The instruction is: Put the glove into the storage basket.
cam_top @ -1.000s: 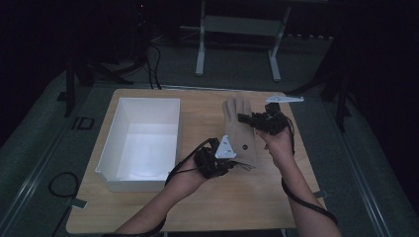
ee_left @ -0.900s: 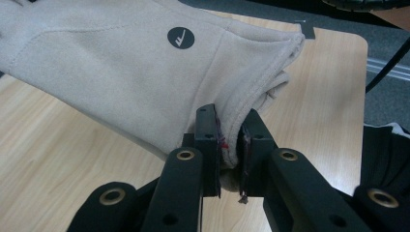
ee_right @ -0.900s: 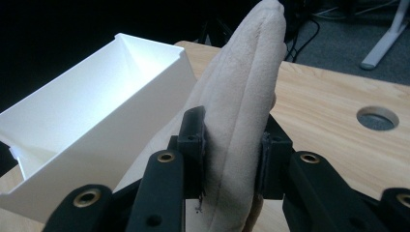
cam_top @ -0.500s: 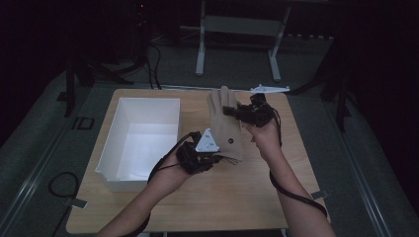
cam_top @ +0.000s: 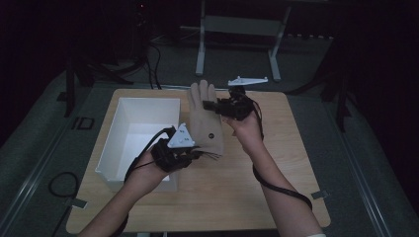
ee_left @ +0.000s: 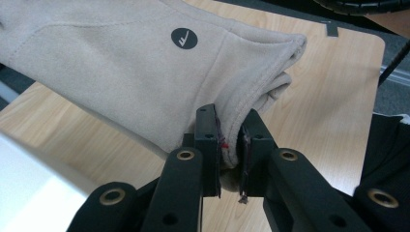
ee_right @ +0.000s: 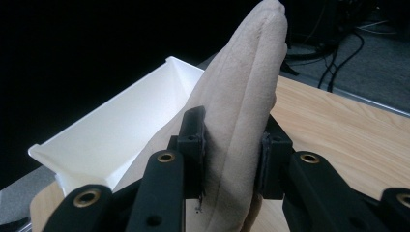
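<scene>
A beige glove (cam_top: 204, 118) with a round black logo hangs stretched above the wooden table (cam_top: 276, 187), between both grippers. My left gripper (cam_top: 195, 154) is shut on the cuff edge of the glove (ee_left: 145, 72), which is pinched between its black jaws. My right gripper (cam_top: 207, 105) is shut on the finger end of the glove (ee_right: 241, 121), with the fabric squeezed between its pads. The glove's fingers point away from me, toward the far edge. A white open box (cam_top: 118, 148) stands on the table's left side, just left of the glove.
A white bracket-like part (cam_top: 248, 80) lies near the table's far edge. Cables (cam_top: 276, 185) trail from both grippers over the table. Beyond the table stand a metal frame (cam_top: 237, 29) and dark floor.
Both grippers have carried the glove to the left, toward the white box, and lifted it slightly. The grips on cuff and fingers are unchanged.
</scene>
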Demonstrator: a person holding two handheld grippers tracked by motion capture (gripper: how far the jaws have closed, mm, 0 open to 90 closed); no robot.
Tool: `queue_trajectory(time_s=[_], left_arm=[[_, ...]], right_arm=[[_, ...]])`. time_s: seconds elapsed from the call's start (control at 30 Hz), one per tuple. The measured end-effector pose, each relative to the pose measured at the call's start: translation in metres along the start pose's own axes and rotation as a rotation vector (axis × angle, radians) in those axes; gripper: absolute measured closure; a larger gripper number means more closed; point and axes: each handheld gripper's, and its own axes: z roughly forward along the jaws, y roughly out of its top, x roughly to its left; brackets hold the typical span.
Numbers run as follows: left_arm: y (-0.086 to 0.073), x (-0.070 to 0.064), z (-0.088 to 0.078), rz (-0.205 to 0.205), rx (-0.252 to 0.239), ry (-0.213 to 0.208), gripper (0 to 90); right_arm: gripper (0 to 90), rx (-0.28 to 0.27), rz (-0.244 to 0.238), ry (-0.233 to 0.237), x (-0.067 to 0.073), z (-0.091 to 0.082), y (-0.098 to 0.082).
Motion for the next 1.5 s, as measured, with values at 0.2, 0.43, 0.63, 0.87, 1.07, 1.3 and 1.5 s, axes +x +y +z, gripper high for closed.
queue_trajectory(time_s=[0.2, 0.43, 0.63, 0.87, 1.07, 1.3, 1.5], left_arm=[[-0.011, 0.007, -0.015, -0.007, 0.011, 0.03, 81.7], [-0.027, 0.017, -0.03, -0.043, 0.014, 0.05, 81.7], [-0.043, 0.024, -0.047, -0.066, 0.021, 0.077, 81.8], [-0.07, 0.033, -0.064, -0.118, 0.036, 0.104, 81.7], [-0.089, 0.039, -0.072, -0.162, 0.05, 0.123, 81.8], [-0.106, 0.044, -0.064, -0.198, 0.061, 0.124, 81.8], [-0.126, 0.042, -0.045, -0.237, 0.093, 0.12, 81.7]], right_arm=[[69.3, 0.01, -0.019, 0.019, 0.015, 0.02, 0.009], [69.3, 0.023, -0.038, 0.037, 0.03, 0.041, 0.016], [69.3, 0.032, -0.05, 0.063, 0.044, 0.06, 0.022], [69.3, 0.052, -0.066, 0.095, 0.065, 0.089, 0.023], [69.3, 0.071, -0.077, 0.119, 0.078, 0.112, 0.022], [69.4, 0.093, -0.06, 0.122, 0.079, 0.131, 0.015], [69.4, 0.151, -0.05, 0.118, 0.075, 0.151, -0.003]])
